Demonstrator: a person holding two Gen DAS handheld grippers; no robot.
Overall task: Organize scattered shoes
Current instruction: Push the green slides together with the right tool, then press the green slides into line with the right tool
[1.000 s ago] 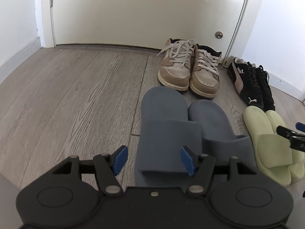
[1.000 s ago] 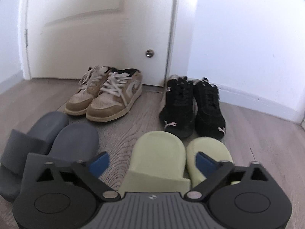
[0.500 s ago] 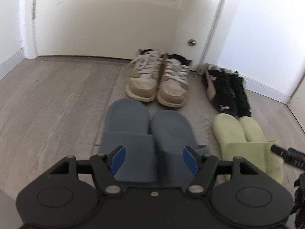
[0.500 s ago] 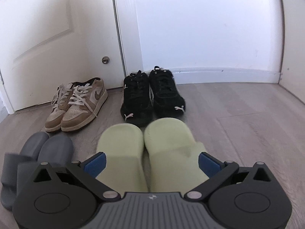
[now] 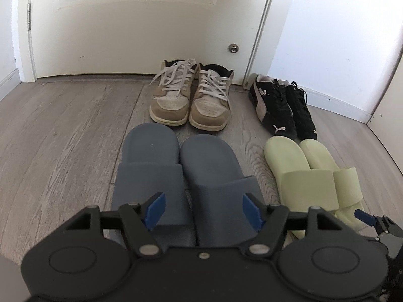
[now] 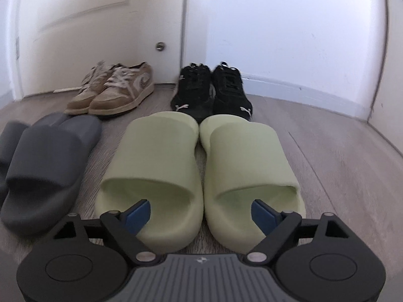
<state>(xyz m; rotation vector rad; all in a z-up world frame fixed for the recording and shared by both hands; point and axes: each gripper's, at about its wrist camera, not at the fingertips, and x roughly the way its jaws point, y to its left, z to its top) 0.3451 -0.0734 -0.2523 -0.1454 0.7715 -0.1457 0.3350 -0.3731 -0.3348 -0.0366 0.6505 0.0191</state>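
Item one, green slides [image 6: 201, 176]: a pair, side by side and touching, on the wood floor [image 6: 340, 163] directly ahead of our right gripper [image 6: 201, 214]. Its jaws have just been closing; they stand wide, a blue pad over each heel, and we cannot tell whether they touch.

Item two, grey slides [image 5: 181, 171]: a pair, side by side, directly ahead of our left gripper [image 5: 204, 211], whose jaws stand partly open above the two straps, holding nothing.

Item three, tan sneakers [image 5: 191, 100]: beyond the grey slides, near the door [image 5: 126, 25].

Item four, black sneakers [image 6: 211, 93]: beyond the green slides, toes just beside them, by the wall [image 6: 289, 25].
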